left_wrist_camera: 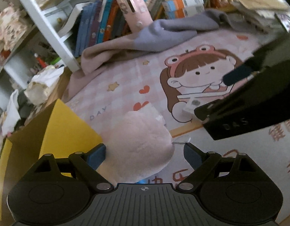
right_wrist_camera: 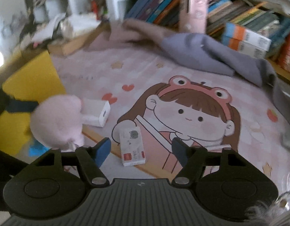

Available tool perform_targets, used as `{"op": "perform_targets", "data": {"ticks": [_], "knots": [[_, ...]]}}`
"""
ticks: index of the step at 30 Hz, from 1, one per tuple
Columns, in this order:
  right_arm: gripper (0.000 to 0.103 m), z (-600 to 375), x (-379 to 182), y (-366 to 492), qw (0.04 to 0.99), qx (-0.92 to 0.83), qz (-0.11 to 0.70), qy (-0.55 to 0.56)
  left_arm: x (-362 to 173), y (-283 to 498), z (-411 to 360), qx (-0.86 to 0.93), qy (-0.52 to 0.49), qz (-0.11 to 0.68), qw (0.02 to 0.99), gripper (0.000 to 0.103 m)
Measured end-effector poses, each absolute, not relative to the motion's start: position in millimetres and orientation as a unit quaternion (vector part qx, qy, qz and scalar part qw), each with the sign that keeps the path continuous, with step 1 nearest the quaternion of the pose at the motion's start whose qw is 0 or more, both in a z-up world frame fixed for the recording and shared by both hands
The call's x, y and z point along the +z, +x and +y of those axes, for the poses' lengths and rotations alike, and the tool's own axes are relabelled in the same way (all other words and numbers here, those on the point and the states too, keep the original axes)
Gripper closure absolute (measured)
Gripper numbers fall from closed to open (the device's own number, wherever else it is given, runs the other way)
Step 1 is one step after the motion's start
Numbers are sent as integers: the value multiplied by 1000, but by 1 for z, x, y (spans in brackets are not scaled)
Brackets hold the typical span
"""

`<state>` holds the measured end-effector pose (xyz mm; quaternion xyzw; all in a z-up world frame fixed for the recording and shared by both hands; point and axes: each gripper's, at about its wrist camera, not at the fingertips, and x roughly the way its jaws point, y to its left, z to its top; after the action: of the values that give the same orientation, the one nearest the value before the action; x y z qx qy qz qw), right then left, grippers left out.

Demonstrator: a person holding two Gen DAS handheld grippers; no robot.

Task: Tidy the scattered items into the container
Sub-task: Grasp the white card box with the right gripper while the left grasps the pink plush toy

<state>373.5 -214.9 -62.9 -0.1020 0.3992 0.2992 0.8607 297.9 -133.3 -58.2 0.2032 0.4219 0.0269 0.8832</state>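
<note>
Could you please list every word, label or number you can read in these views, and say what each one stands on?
"DAY": pink desk mat, beside the hearts.
"DAS": right gripper, on its black body.
Red characters on the mat's near edge: cut off, unreadable.
Print on the small white box: too blurred.
Book spines: too small.

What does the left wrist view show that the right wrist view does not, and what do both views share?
Only the left wrist view shows the right tool from outside, dark and reaching in from the right. Only the right wrist view plainly shows the white charger beside the plush and the small card box lying between the right tool's open fingers. Both show the pink plush, the yellow container, the cartoon girl mat, the grey cloth and the books.
</note>
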Motion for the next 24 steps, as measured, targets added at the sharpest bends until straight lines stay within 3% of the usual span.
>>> {"op": "perform_targets", "data": {"ticks": [12,15,19,24], "knots": [[60,-197,-83,385,838,322,423,-125,-74,320,-124,20,216,436,873,12],[75,-197,-83,385,838,321,421,-130,-73,322,-121,15,204,437,876,18],[75,-198,-82,384,840,318,421,-126,-68,320,-119,10,192,432,881,25],[75,-205,-72,377,851,313,407,-112,-52,308,-124,-1,173,409,896,26]]}}
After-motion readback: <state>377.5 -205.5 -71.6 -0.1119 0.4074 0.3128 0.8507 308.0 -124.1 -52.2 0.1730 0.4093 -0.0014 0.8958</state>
